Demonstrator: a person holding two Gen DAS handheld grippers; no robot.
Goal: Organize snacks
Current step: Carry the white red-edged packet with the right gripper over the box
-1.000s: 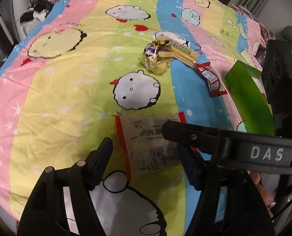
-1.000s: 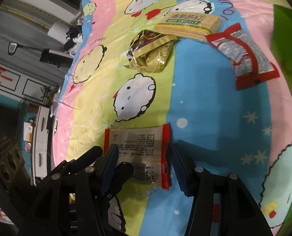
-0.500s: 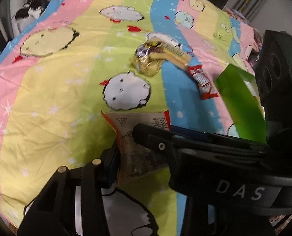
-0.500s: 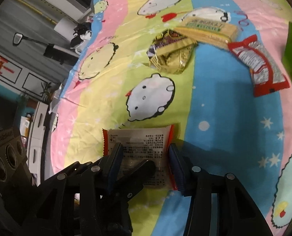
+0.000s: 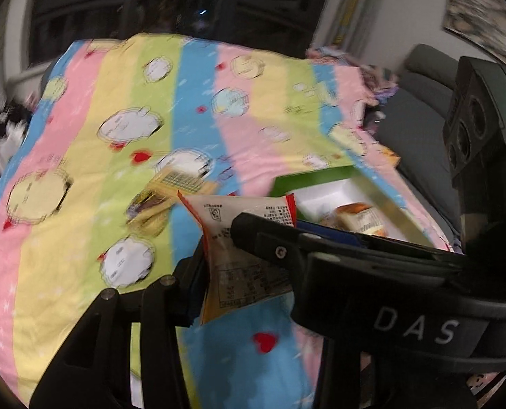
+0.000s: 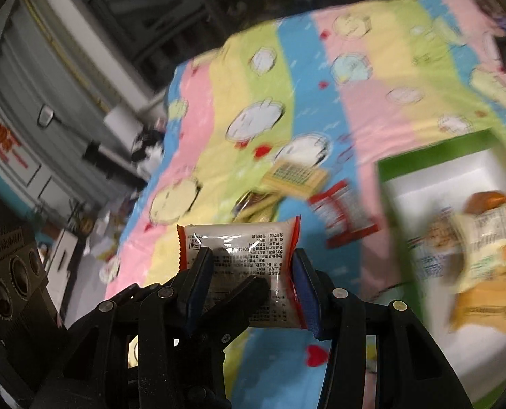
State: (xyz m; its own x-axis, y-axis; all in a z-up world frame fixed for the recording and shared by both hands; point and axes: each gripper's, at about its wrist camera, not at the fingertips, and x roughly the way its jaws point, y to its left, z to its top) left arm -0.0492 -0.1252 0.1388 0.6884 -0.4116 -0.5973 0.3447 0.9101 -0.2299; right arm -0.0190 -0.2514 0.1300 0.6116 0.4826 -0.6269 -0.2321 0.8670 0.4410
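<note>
Both the left tongs (image 5: 249,269) and right tongs (image 6: 249,283) clamp one snack packet (image 6: 242,255), lifted clear; next, carry it over the green box (image 6: 433,156).

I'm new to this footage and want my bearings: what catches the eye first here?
First, the red-edged white snack packet held up in the middle, pinched by both the right claw and the left claw. Beneath it spreads a bright striped cartoon bedsheet with more snacks lying on it. To the right sits an open green box with a white inside, already holding several packets.
</note>
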